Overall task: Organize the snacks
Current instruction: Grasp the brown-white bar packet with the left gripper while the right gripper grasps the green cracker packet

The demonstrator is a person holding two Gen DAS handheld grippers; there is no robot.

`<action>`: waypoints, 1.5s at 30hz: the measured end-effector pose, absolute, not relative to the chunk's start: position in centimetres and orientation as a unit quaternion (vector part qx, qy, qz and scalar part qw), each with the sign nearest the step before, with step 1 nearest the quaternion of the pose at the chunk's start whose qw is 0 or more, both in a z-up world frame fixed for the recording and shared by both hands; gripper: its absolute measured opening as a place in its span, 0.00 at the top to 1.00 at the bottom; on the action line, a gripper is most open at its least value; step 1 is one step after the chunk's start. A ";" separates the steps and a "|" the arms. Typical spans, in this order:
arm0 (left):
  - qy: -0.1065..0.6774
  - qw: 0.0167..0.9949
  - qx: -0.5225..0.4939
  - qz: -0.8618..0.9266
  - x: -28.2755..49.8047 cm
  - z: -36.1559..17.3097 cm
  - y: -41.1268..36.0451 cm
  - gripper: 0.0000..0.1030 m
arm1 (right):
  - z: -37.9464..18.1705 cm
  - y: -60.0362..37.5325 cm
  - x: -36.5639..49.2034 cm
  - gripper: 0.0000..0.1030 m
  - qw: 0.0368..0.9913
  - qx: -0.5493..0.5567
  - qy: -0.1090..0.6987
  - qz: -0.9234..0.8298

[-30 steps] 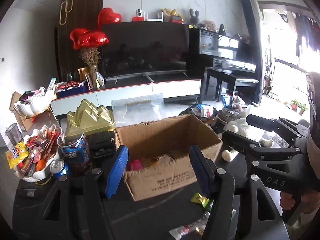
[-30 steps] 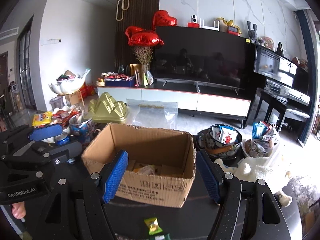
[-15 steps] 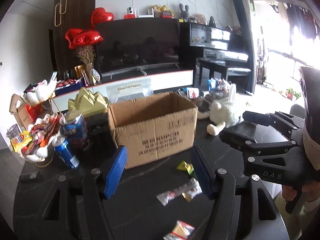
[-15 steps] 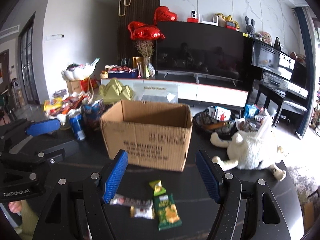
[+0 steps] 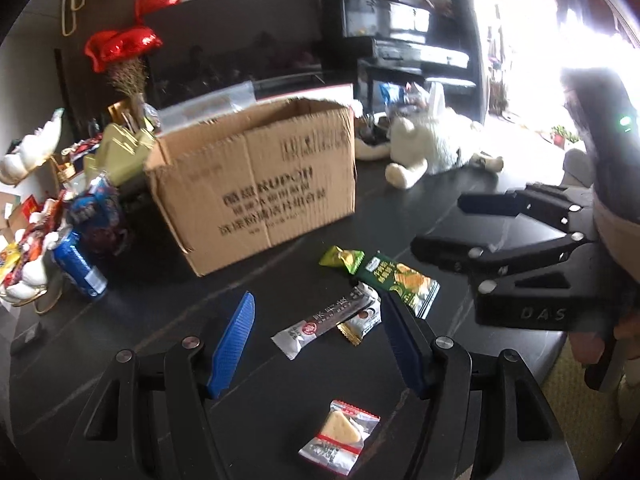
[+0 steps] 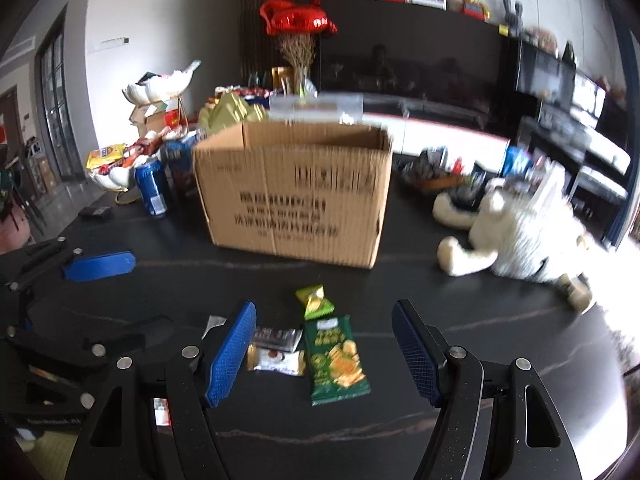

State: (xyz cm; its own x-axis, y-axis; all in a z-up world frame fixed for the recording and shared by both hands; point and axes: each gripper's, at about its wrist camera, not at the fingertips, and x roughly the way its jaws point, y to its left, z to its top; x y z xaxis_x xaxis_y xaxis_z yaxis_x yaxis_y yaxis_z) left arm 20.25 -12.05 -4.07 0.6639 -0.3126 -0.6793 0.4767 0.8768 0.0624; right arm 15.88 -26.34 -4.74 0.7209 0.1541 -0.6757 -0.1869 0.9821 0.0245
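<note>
An open cardboard box (image 5: 260, 184) stands on the black table; it also shows in the right wrist view (image 6: 296, 196). Loose snacks lie in front of it: a dark green chip bag (image 6: 334, 360), a small lime packet (image 6: 315, 299), a grey-silver bar (image 5: 326, 320), a small gold-edged packet (image 6: 276, 360) and a clear-wrapped wedge snack (image 5: 340, 436). My left gripper (image 5: 316, 340) is open and empty, low over the grey-silver bar. My right gripper (image 6: 324, 344) is open and empty, low over the green chip bag.
A blue can (image 5: 80, 268) and white bowls of snacks (image 5: 24, 256) stand left of the box. A white plush toy (image 6: 520, 232) lies at the right, with a dark bowl of items (image 6: 440, 178) behind it. The table's near edge is just below the grippers.
Both grippers have pulled back from above the box and dropped low toward the table. The loose snacks in front of the box have come into view between the fingers.
</note>
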 end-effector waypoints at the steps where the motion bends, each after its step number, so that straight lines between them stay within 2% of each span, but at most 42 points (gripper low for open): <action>1: 0.350 0.902 0.122 -0.220 20.5 -4.5 -12.2 0.37 | -5.4 -26.4 16.2 0.31 0.923 -0.020 0.373 0.094; 9: 0.377 0.882 0.149 -0.239 22.6 -8.0 -13.5 0.37 | -9.9 -26.8 18.2 0.31 0.896 -0.039 0.432 0.089; 27: 0.428 0.853 0.142 -0.262 26.5 -12.1 -14.5 0.38 | -12.4 -26.6 20.5 0.31 0.883 -0.047 0.461 0.077; 38: 0.451 0.846 0.109 -0.264 27.9 -12.6 -14.0 0.47 | -12.9 -26.8 21.4 0.31 0.880 -0.037 0.467 0.073; 45: 0.465 0.842 0.094 -0.257 28.5 -13.2 -13.7 0.59 | -13.4 -26.2 21.9 0.32 0.878 -0.043 0.470 0.079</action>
State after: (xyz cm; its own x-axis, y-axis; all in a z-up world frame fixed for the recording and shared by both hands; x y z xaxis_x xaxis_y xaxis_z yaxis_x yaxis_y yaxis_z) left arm 28.55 -13.70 -13.16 0.4360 -0.3452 -0.8311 0.5191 0.8508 -0.0811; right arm 21.95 -26.23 -13.44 0.5464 0.0990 -0.8317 -0.1790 0.9839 -0.0005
